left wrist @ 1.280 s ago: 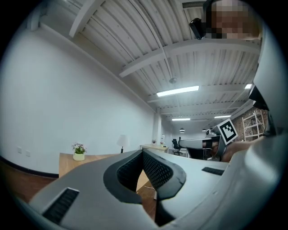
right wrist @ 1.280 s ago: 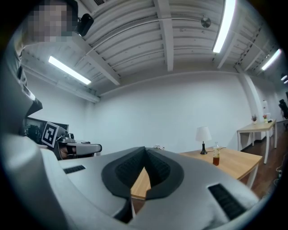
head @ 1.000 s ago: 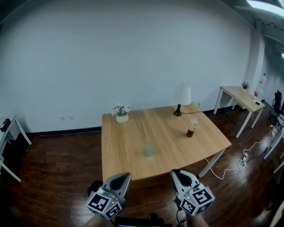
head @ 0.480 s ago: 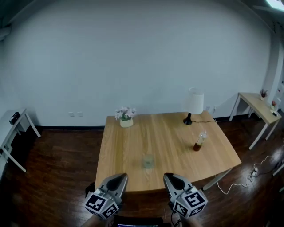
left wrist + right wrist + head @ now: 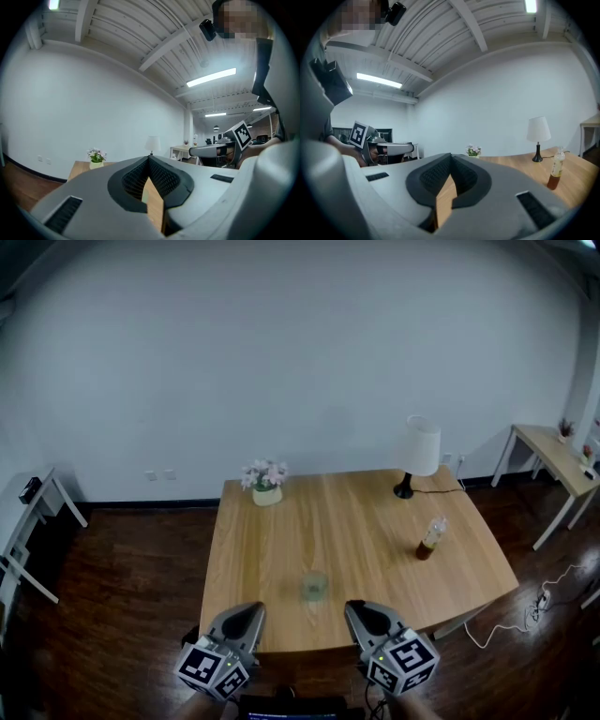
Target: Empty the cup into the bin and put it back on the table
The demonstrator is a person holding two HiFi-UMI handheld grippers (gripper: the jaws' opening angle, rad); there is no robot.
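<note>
The small translucent greenish cup [image 5: 315, 588] is found upright on the pale, smooth-grained wooden table [image 5: 281, 540], at six o'clock on the top and near the front edge. It is touched by neither gripper.

The grey moulded left gripper [image 5: 251, 608] and the matching right gripper [image 5: 353, 607] are held level just off that edge, at seven and five o'clock of the cup, each carrying a cube with square markers. In the left gripper view the ribbed black pads [image 5: 137, 177] are seen clenched tip to tip, with nothing between them. In the right gripper view the pads [image 5: 465, 176] are likewise pressed together and empty.

A white cylindrical lampshade on a black stem [image 5: 419, 451] is noted at one o'clock on the table, a cream pot of pale pink flowers [image 5: 264, 482] at eleven o'clock, and a clear plastic bottle of brown liquid [image 5: 431, 538] at three o'clock. The dark plank floor [image 5: 122, 596] shows a glossy finish.
</note>
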